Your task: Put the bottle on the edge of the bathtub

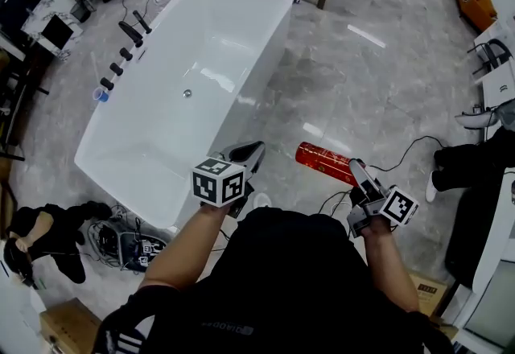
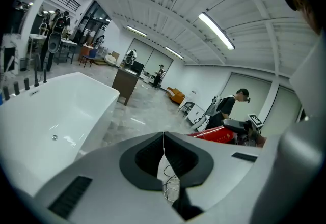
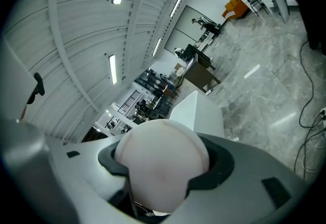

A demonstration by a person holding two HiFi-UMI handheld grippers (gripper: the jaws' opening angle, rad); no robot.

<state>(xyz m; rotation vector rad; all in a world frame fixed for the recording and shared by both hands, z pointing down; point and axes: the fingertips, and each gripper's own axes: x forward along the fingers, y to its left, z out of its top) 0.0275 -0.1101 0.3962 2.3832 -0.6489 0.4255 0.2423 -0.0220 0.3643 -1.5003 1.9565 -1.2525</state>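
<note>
Right gripper (image 1: pixel 360 174) clamps bottle (image 1: pixel 323 161) by its pale end; left gripper (image 1: pixel 251 154) closed, empty. Bottle not yet on bathtub (image 1: pixel 272 39) edge (carry, placing remain).

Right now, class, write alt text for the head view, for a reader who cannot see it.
Seen from above, the right gripper holds a red bottle by one end, sideways over the grey floor beside a white bathtub. The left gripper, shut and empty, is nearer the tub.
</note>
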